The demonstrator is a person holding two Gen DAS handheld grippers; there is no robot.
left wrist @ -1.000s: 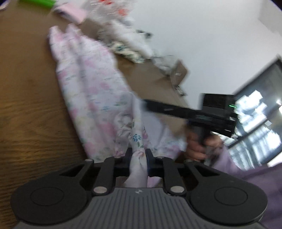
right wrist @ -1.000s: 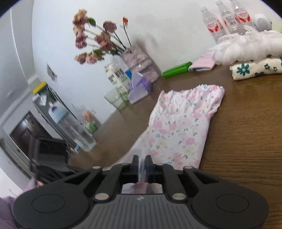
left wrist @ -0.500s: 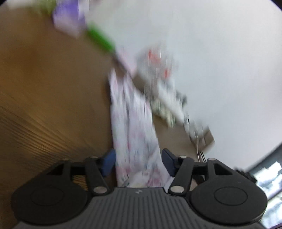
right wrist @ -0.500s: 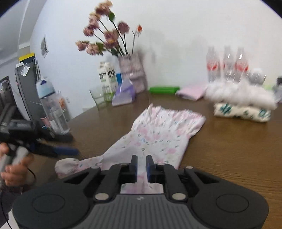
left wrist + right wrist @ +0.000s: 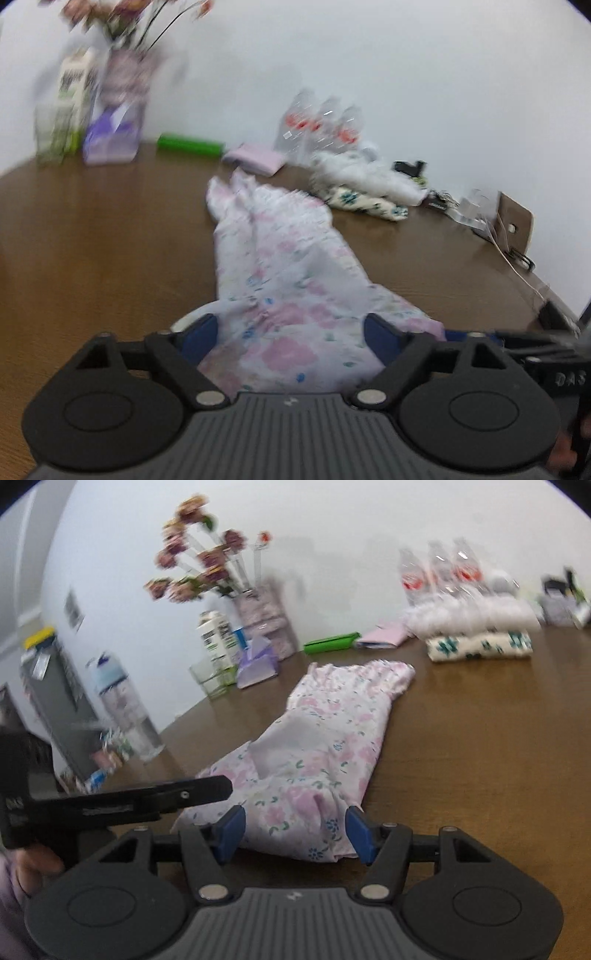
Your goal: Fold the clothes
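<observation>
Both grippers, left (image 5: 290,338) and right (image 5: 293,829), were seen spread wide, nothing clamped. Thin, creased floral garment (image 5: 325,746) was laid lengthwise on the wood-grain table (image 5: 480,760); its near hem was hidden behind the left gripper. Background was blurred.

Brown wooden table (image 5: 480,746) bears floral garment (image 5: 325,738), folded clothes (image 5: 480,646).

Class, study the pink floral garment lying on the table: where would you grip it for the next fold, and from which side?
Probably pinch the floral garment at its near hem corners, approaching from the near table edge: both open grippers already straddle that end, and the cloth runs lengthwise away from them.
</observation>
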